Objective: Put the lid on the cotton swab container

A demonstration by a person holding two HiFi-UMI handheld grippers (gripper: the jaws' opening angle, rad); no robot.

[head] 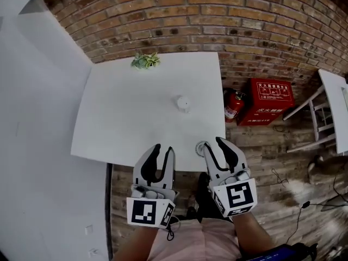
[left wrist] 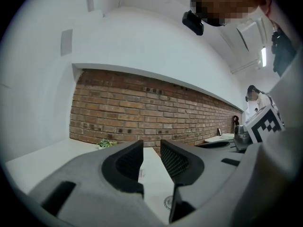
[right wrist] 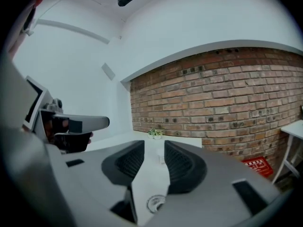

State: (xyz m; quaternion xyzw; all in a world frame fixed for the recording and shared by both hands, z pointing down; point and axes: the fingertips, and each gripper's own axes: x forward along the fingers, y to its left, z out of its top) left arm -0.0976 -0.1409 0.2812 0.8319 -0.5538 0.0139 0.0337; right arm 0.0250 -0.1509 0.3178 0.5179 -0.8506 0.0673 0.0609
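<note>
The small white cotton swab container (head: 182, 103) stands upright near the middle of the white table (head: 125, 113). Its round clear lid (head: 202, 147) lies flat by the table's front edge. My right gripper (head: 212, 143) hovers just over the lid, open with nothing between its fingers. My left gripper (head: 164, 148) is to the left of the lid at the same edge, also open and empty. In the right gripper view the lid (right wrist: 155, 203) lies below the right gripper (right wrist: 154, 148) and the container (right wrist: 162, 160) shows beyond it. In the left gripper view the left gripper (left wrist: 151, 148) frames the container (left wrist: 140, 173), with the lid (left wrist: 168, 202) lower right.
A small green plant (head: 145, 61) sits at the table's far edge against the brick wall. A red fire extinguisher (head: 232, 105) and red box (head: 270, 99) stand on the floor to the right. A white stool and table (head: 329, 113) are further right.
</note>
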